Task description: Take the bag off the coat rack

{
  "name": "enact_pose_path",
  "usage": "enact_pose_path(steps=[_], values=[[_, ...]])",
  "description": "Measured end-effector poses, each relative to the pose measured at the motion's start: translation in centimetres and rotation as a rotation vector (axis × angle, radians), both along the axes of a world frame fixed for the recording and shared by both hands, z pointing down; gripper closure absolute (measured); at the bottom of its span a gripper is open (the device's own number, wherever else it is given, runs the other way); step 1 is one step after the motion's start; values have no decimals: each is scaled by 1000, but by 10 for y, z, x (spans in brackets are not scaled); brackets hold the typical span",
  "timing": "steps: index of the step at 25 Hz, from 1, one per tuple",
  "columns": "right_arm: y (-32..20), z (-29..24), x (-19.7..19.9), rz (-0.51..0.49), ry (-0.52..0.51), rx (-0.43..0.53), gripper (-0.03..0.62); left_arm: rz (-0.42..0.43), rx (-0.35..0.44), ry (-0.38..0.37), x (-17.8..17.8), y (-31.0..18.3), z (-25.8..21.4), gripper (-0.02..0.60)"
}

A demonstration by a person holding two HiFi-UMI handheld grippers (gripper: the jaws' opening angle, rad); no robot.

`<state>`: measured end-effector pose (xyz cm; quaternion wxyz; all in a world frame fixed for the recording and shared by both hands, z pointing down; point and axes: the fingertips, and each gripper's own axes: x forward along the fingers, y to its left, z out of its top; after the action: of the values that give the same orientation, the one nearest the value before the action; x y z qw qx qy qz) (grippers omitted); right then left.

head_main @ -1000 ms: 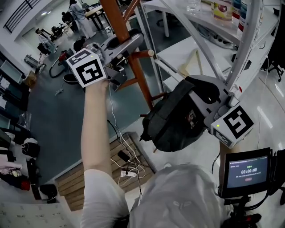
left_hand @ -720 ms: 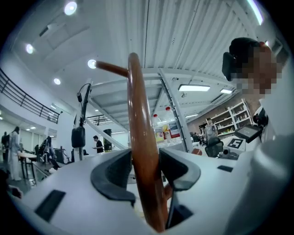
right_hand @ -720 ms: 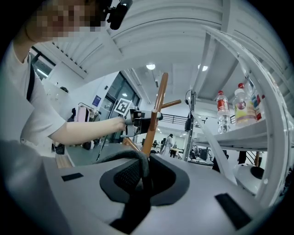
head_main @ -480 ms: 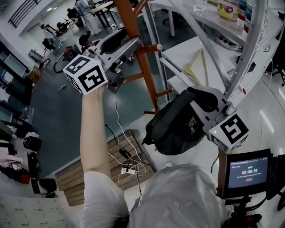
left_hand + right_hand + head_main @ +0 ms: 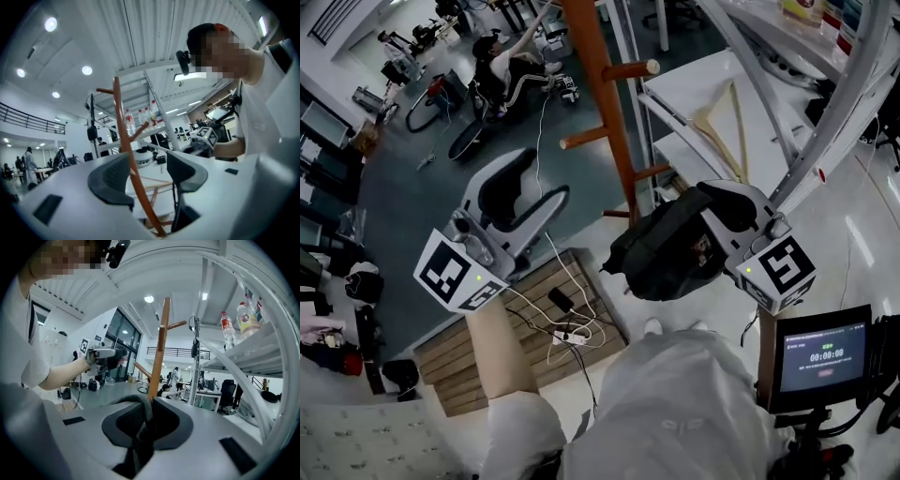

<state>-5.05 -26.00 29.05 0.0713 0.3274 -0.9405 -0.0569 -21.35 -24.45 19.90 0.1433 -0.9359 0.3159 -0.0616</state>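
The bag (image 5: 670, 253), a dark fabric pack, hung just beside the lower pegs (image 5: 630, 174) of the coat rack (image 5: 600, 84). It looked clear of them, though contact with the post could not be ruled out. The right gripper (image 5: 143, 423) was clenched on the bag's strap (image 5: 137, 405), a thick woven loop pinched between the pads. The bag slumped beneath it, so it likely was soft and shapeless, with some weight pulling down on that single hold. The strap seemed the sound place to grasp, since the body would only fold and sag. The left gripper (image 5: 147, 176) was on the far side of the coat rack from the bag, its jaws spread wide with nothing between them.
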Motion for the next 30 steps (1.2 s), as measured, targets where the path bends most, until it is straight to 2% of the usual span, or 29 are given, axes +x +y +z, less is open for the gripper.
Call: enact_pose_path(steps=[3, 6, 9, 14, 16, 18, 21, 26, 30], values=[[-1, 10, 1, 17, 5, -15, 548, 44, -80, -77, 29, 22, 66, 348], [-1, 18, 5, 39, 3, -31, 548, 118, -172, -144, 72, 42, 130, 348], [5, 31, 13, 68, 21, -74, 548, 192, -203, -128, 116, 57, 161, 348], [12, 47, 36, 150, 13, -72, 548, 184, -111, -185, 149, 47, 187, 348], [23, 50, 39, 188, 22, -74, 548, 216, -119, -162, 154, 49, 188, 355], [39, 54, 41, 233, 31, -86, 548, 264, -140, -142, 155, 59, 189, 403], [63, 65, 53, 298, 42, -128, 548, 331, -147, -169, 166, 80, 198, 411], [95, 77, 113, 391, 35, -101, 548, 414, -143, -150, 223, 108, 212, 414], [147, 58, 138, 429, 30, -97, 548, 449, -120, -136, 248, 157, 190, 414]])
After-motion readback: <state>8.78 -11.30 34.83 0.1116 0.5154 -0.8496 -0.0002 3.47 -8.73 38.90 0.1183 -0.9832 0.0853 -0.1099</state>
